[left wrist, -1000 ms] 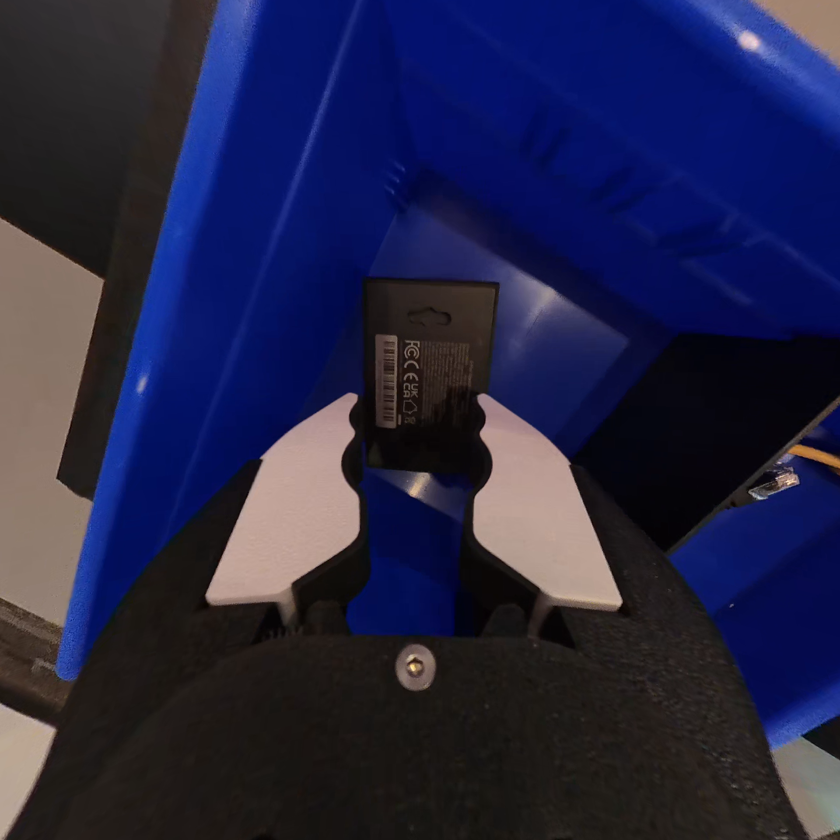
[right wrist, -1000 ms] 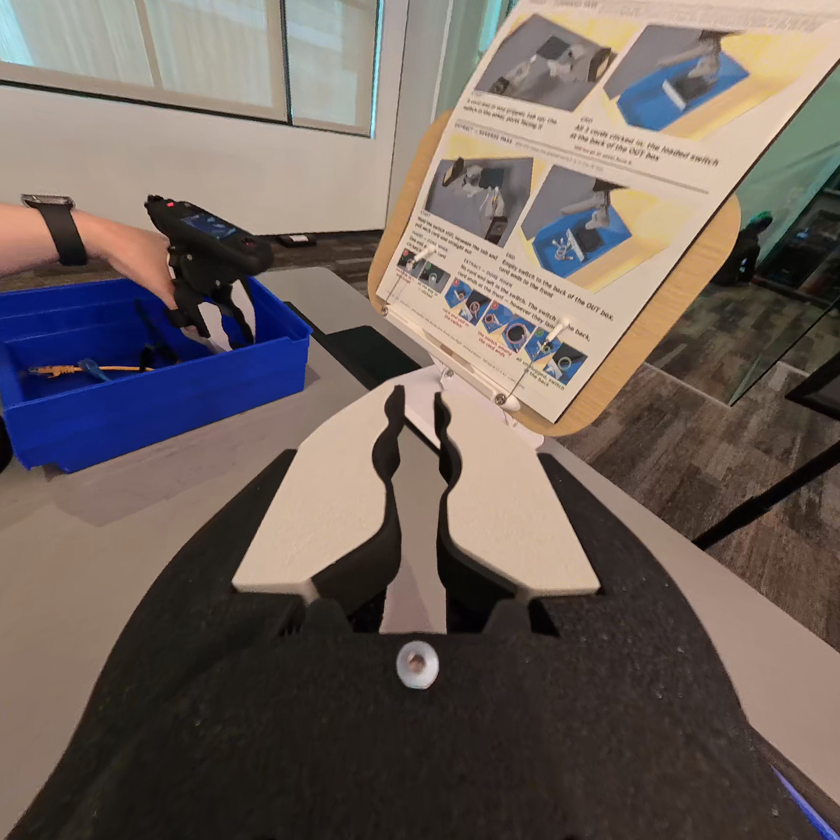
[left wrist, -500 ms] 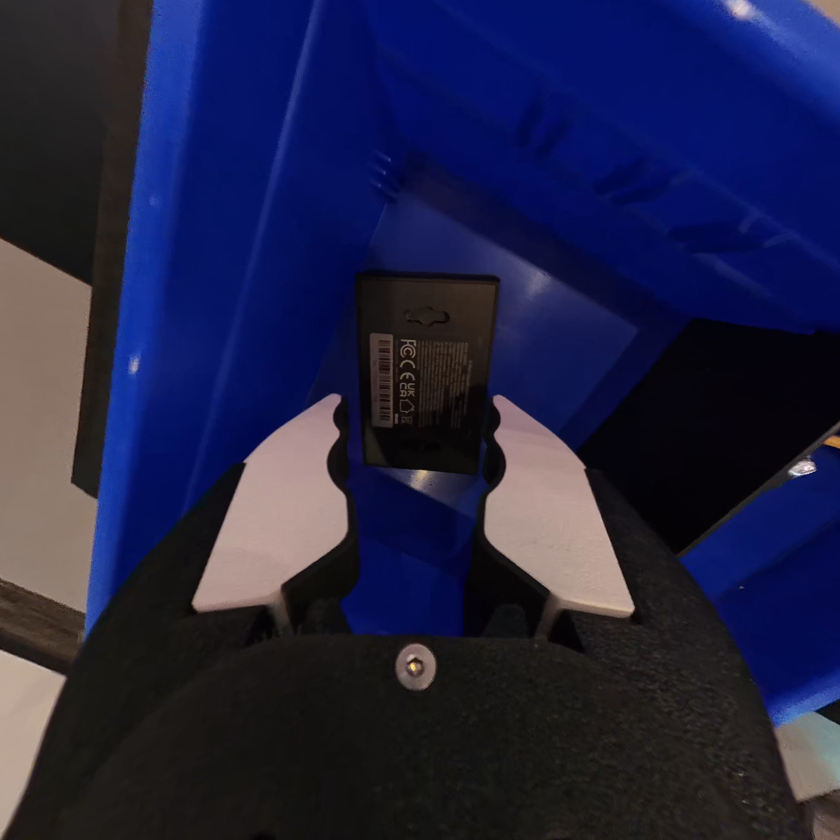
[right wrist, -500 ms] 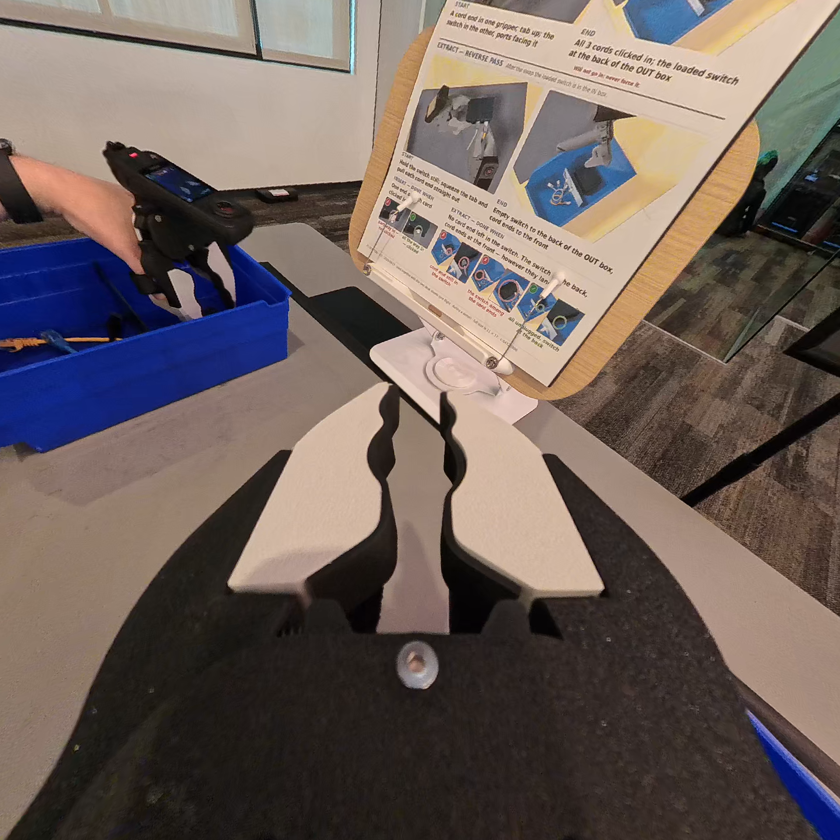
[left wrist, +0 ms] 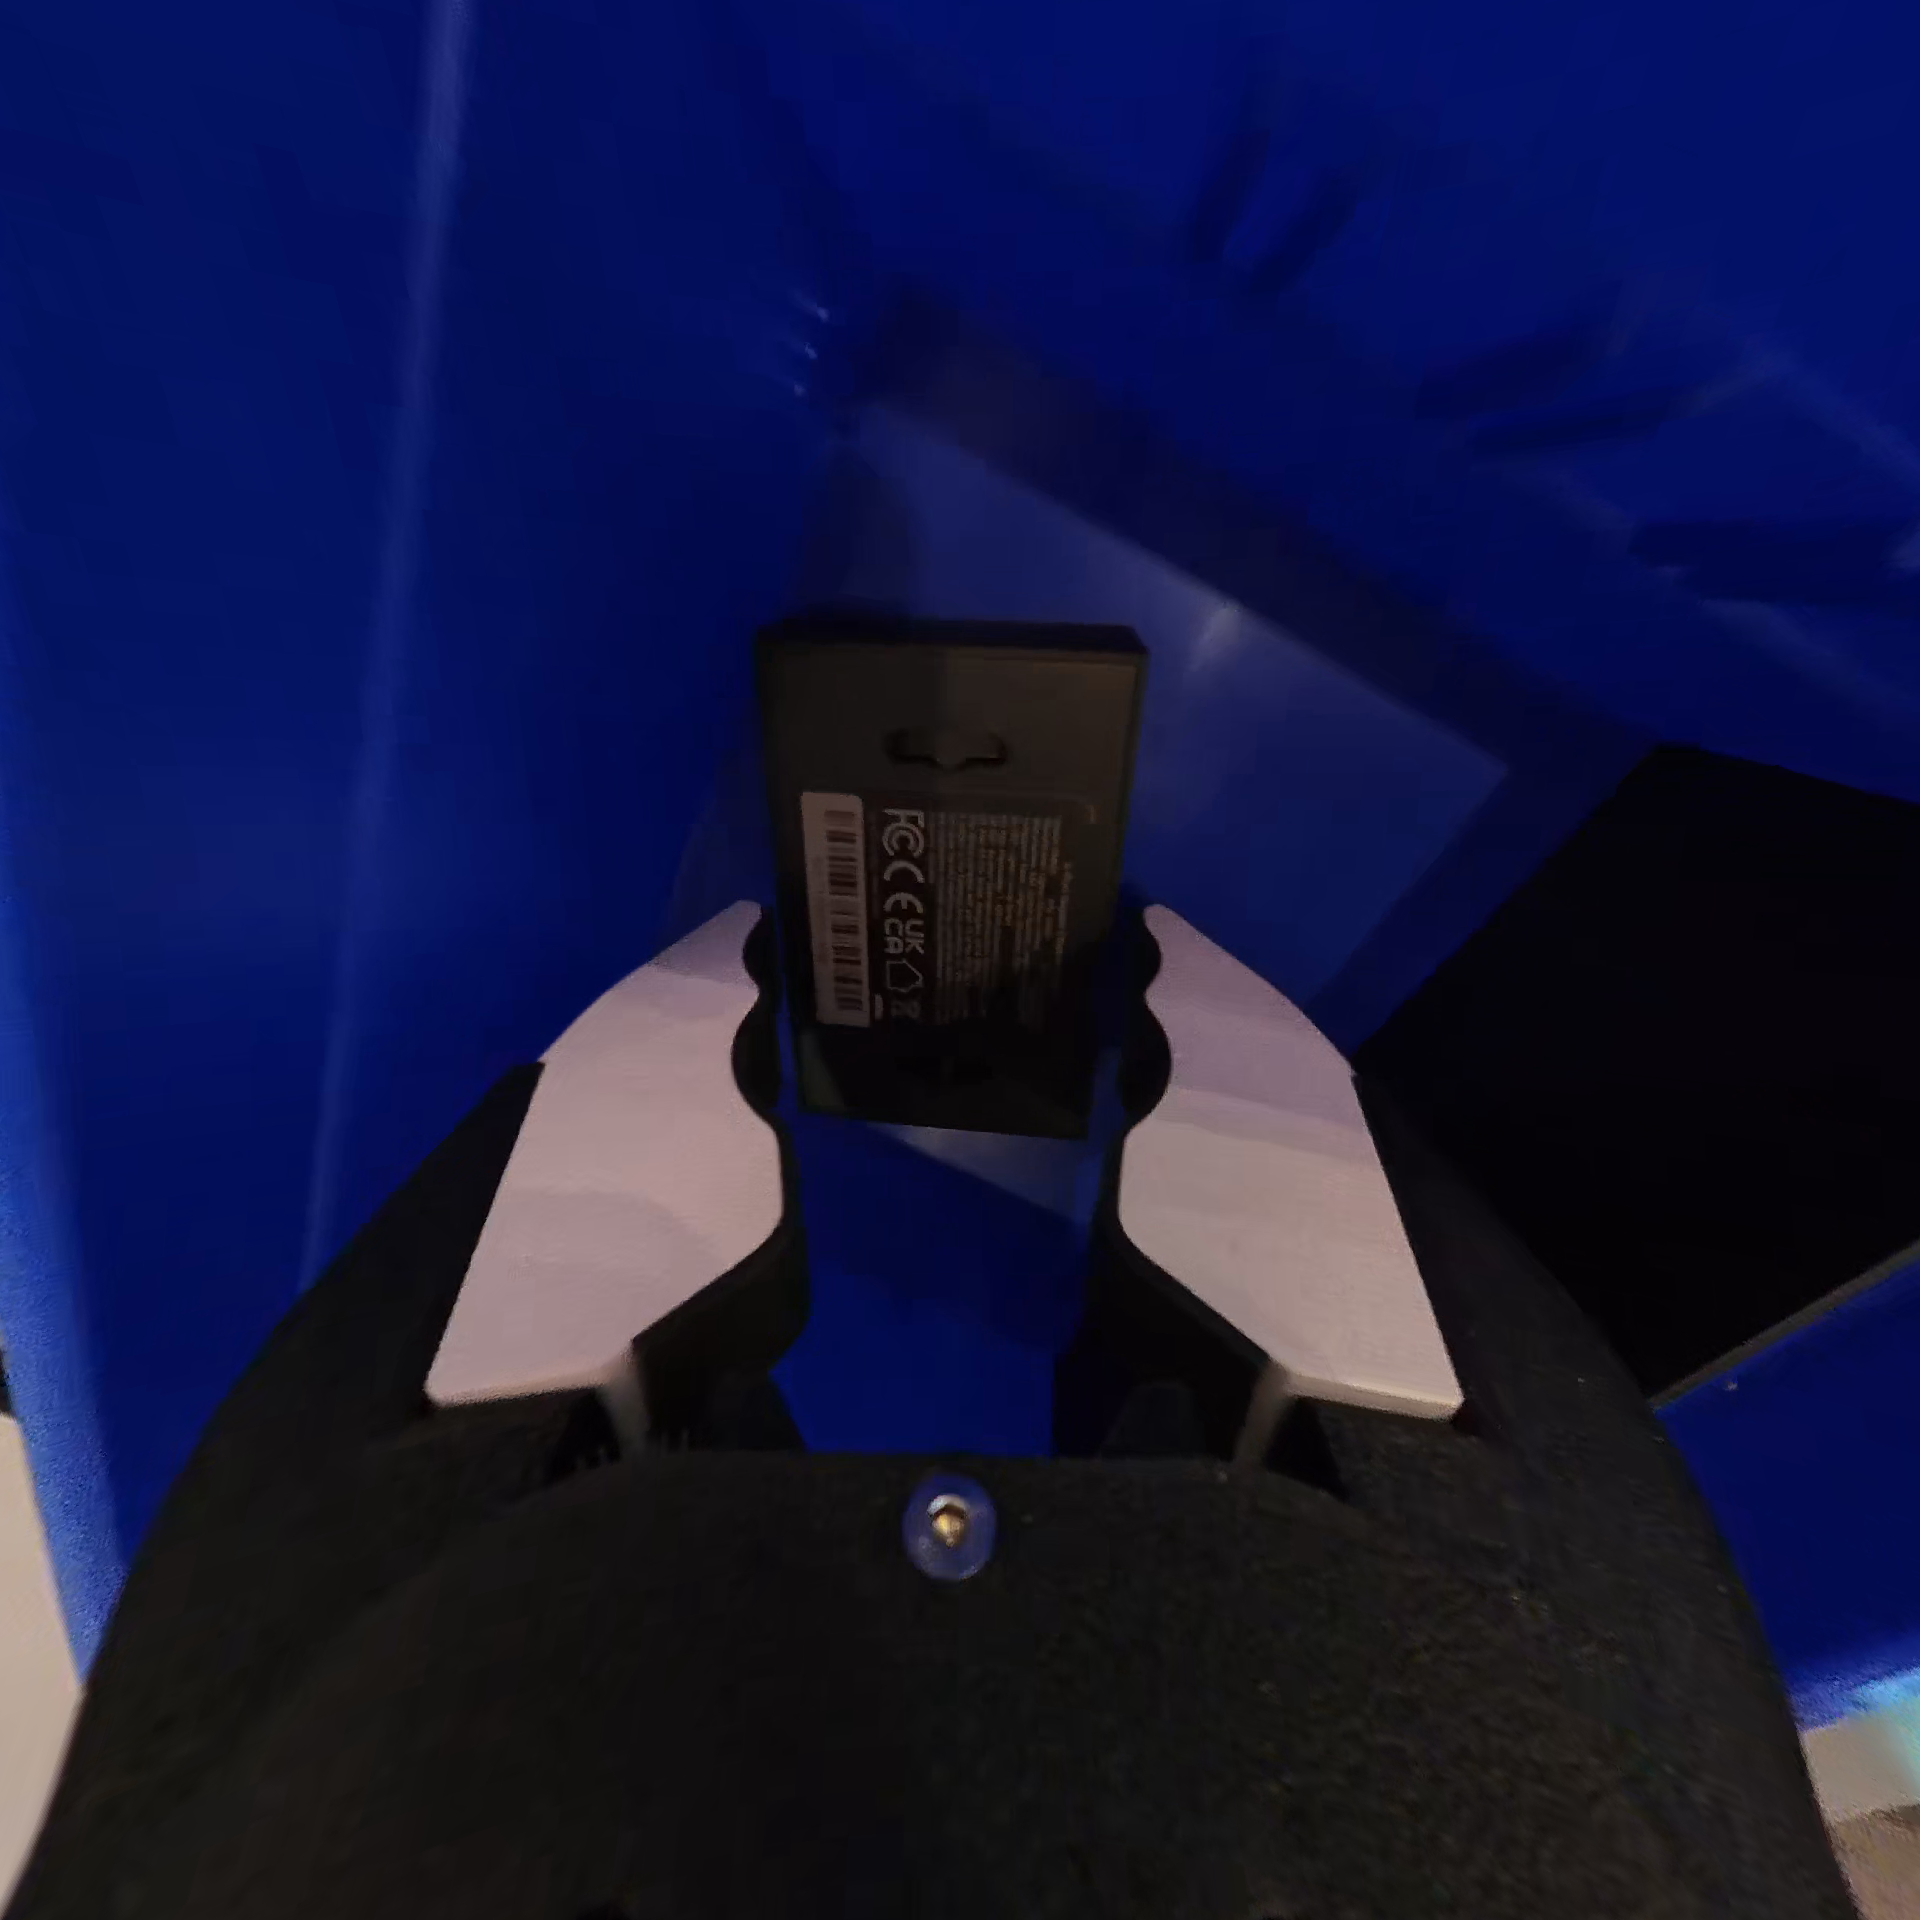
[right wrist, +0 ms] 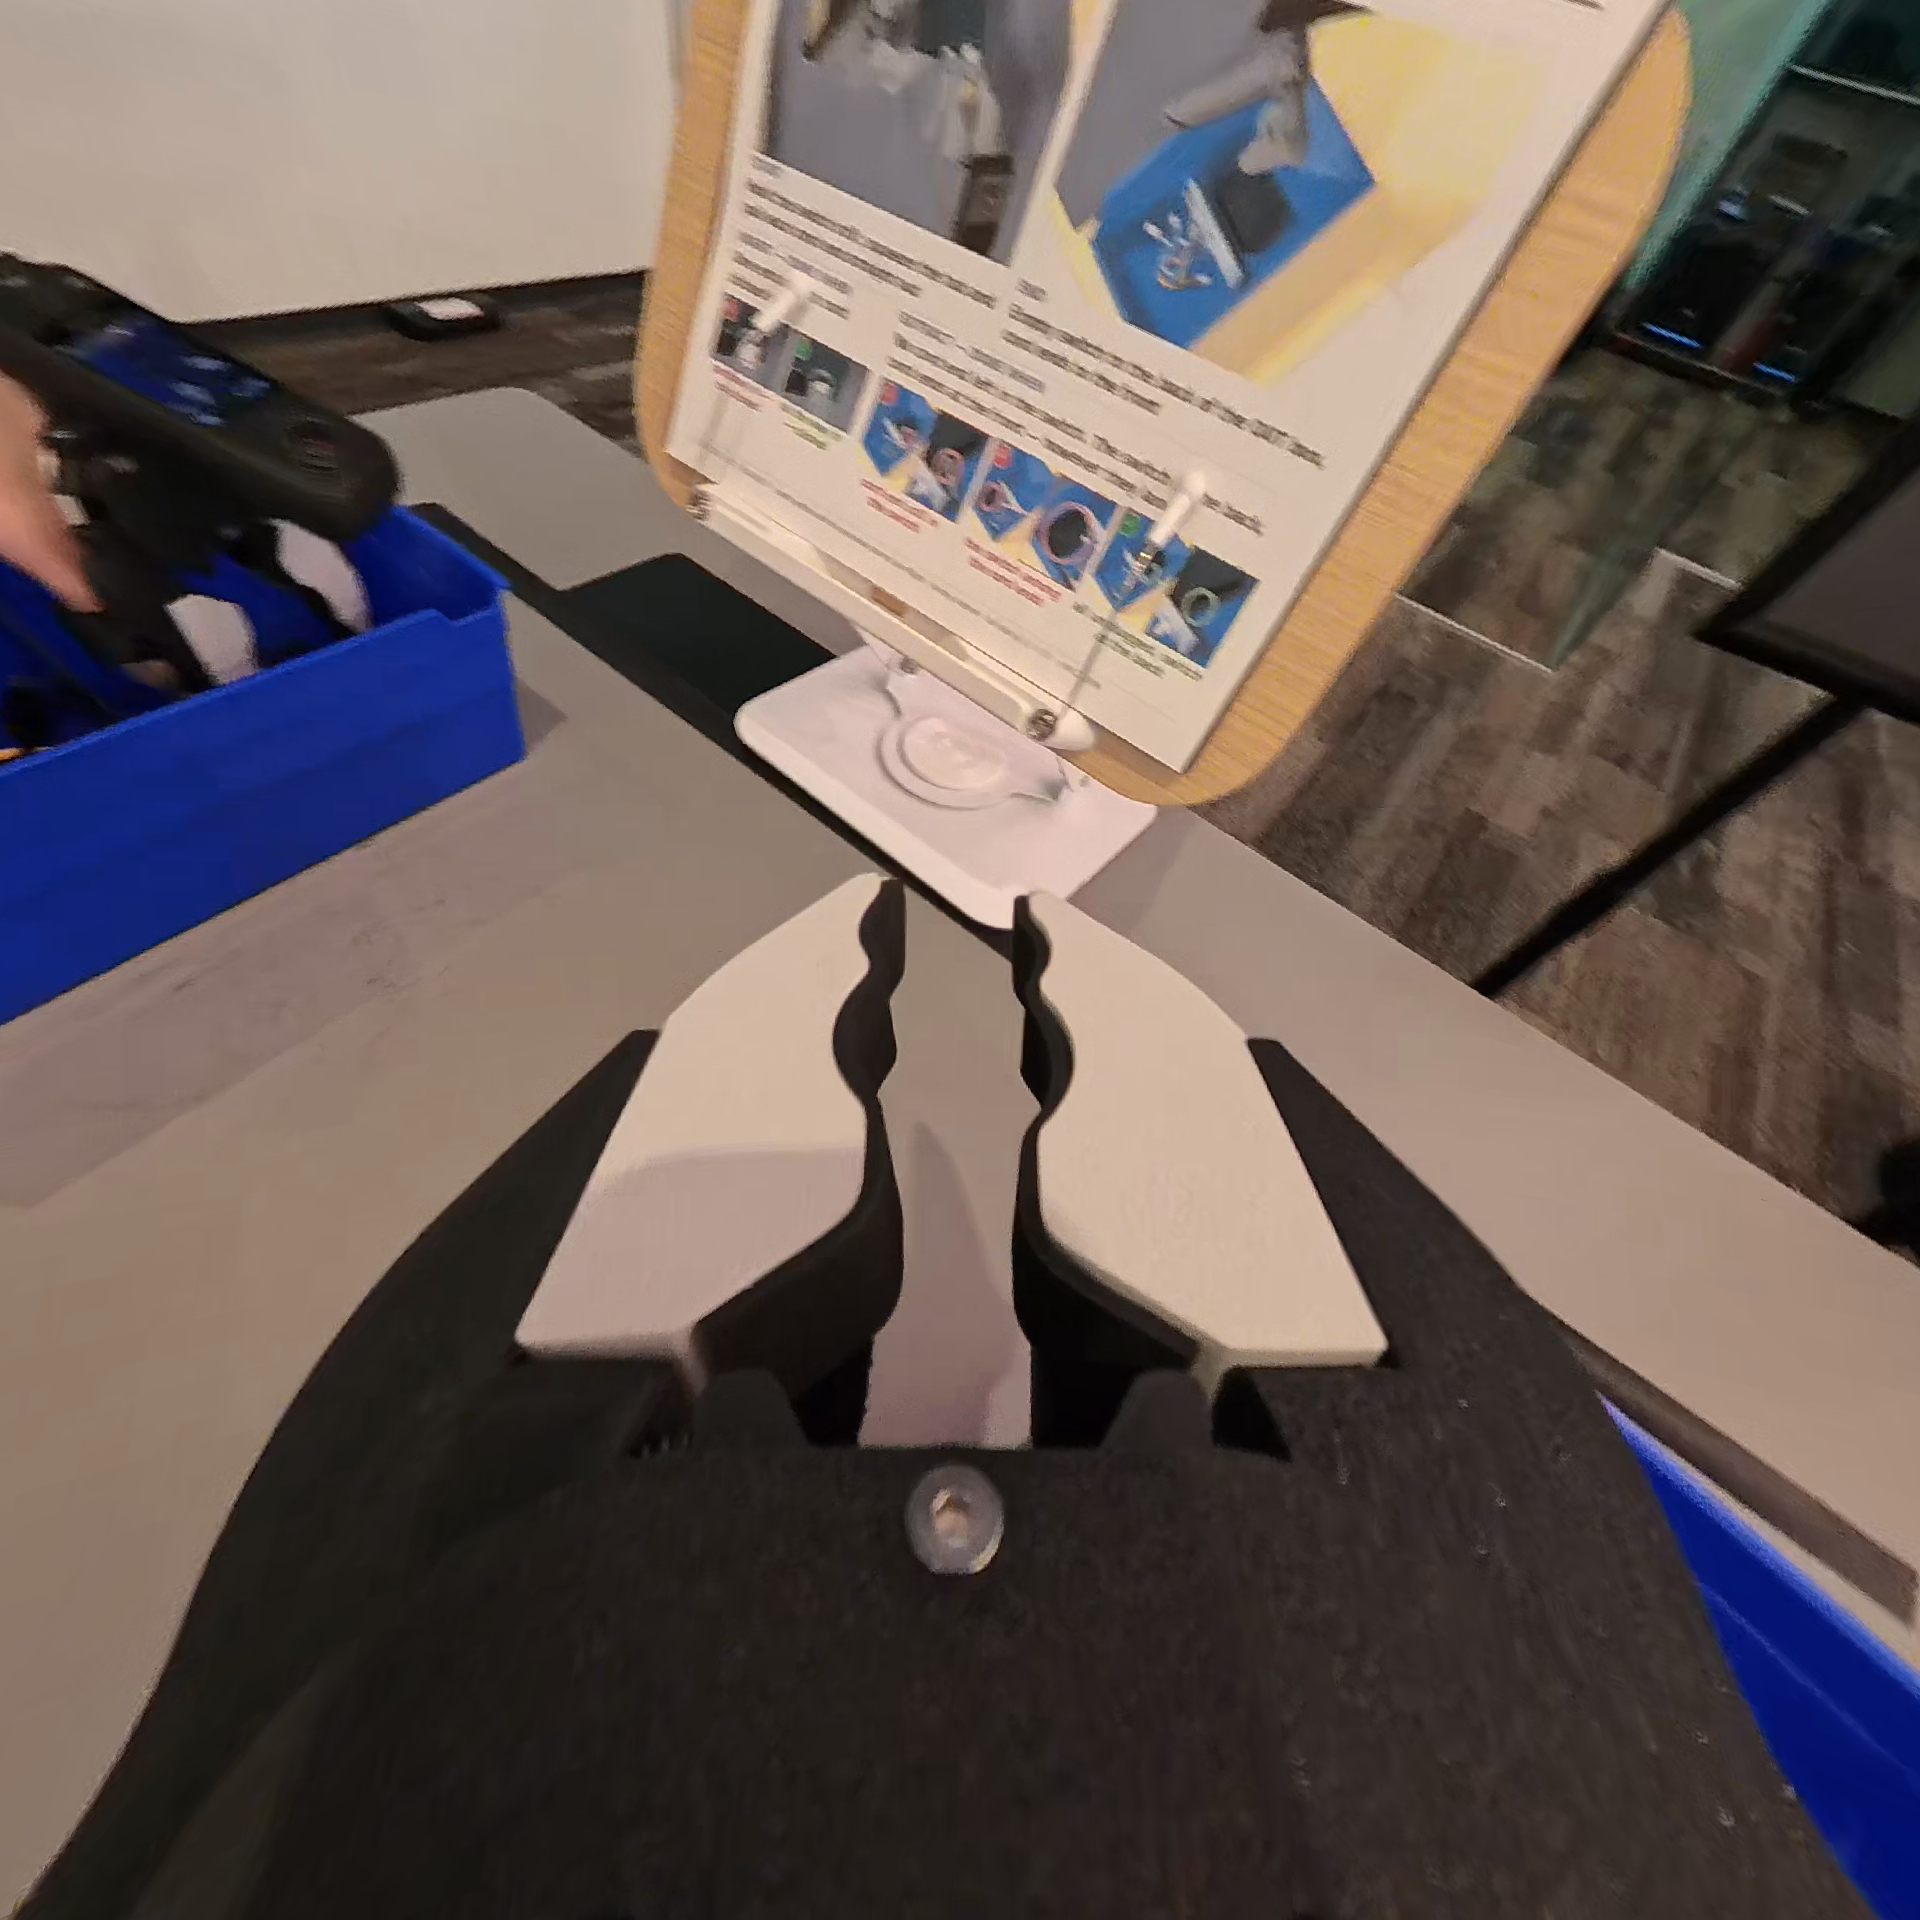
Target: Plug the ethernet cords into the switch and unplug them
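Observation:
The black switch (left wrist: 951, 831) lies underside up, with a label on it, on the floor of a blue bin (left wrist: 416, 520). My left gripper (left wrist: 951, 920) is open inside the bin. Its fingers stand on either side of the switch's near end, with a small gap on each side. In the right wrist view the left gripper (right wrist: 208, 447) reaches down into the same blue bin (right wrist: 260, 748) at the left. My right gripper (right wrist: 958, 894) is empty, its jaws a little apart, above the grey table (right wrist: 416, 1039). No ethernet cords show clearly.
A picture instruction board (right wrist: 1143, 260) on a white stand base (right wrist: 945, 821) stands just ahead of my right gripper at the table's far edge. A black strip (right wrist: 675, 623) runs behind the bin. A second blue bin's edge (right wrist: 1818, 1662) shows at lower right. A hand (right wrist: 31, 520) holds the left gripper. Left tips to right tips: about 45 cm.
My left gripper, shut on the switch a second ago, has opened and let it go, and sits lower in the bin. My right gripper has tilted down and moved closer to the stand.

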`<state>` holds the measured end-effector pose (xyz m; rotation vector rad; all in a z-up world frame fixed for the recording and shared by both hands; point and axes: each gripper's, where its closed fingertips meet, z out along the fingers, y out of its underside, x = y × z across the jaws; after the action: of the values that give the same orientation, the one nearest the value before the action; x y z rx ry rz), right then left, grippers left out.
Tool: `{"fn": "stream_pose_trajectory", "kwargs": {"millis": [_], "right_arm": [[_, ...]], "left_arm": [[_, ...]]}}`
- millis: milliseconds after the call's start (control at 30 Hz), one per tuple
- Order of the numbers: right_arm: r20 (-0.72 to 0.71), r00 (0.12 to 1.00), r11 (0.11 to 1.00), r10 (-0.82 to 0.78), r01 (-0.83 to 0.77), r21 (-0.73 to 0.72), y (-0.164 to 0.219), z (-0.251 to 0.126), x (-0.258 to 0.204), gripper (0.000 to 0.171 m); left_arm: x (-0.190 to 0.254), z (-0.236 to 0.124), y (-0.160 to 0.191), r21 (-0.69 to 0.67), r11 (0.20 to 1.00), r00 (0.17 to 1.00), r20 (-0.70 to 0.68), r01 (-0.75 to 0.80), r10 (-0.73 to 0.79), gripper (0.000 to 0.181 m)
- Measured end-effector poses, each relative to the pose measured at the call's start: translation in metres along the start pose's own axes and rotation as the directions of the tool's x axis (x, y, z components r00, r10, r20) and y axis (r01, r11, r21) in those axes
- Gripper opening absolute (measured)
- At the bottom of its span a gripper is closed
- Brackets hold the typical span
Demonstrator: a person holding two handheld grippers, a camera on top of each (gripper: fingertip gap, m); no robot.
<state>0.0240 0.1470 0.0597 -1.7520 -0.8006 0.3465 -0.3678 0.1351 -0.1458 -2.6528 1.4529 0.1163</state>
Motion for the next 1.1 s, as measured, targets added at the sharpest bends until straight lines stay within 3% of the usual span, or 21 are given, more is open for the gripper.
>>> {"fn": "stream_pose_trajectory", "kwargs": {"millis": [167,600,933,1100], "right_arm": [[-0.218,0.973,0.997,0.075,-0.074,0.014,0.002,0.005,0.023,0.028],[-0.286,0.958,0.999,-0.001,-0.010,-0.036,0.009,0.013,0.025,0.036],[-0.306,0.949,0.996,-0.082,0.069,-0.056,0.006,0.015,0.020,0.032],[-0.343,0.932,0.993,-0.113,0.100,-0.056,0.001,0.011,0.019,0.034]], "left_arm": [[-0.001,0.001,-0.001,-0.006,1.000,1.000,0.012,-0.009,0.009,0.060],[-0.010,-0.012,0.000,0.058,0.998,0.995,0.094,0.036,-0.042,0.060],[-0.010,-0.087,-0.004,0.118,0.993,0.985,0.169,0.025,-0.045,0.060],[0.011,-0.136,-0.038,0.165,0.984,0.977,0.212,-0.065,0.029,0.060]]}}
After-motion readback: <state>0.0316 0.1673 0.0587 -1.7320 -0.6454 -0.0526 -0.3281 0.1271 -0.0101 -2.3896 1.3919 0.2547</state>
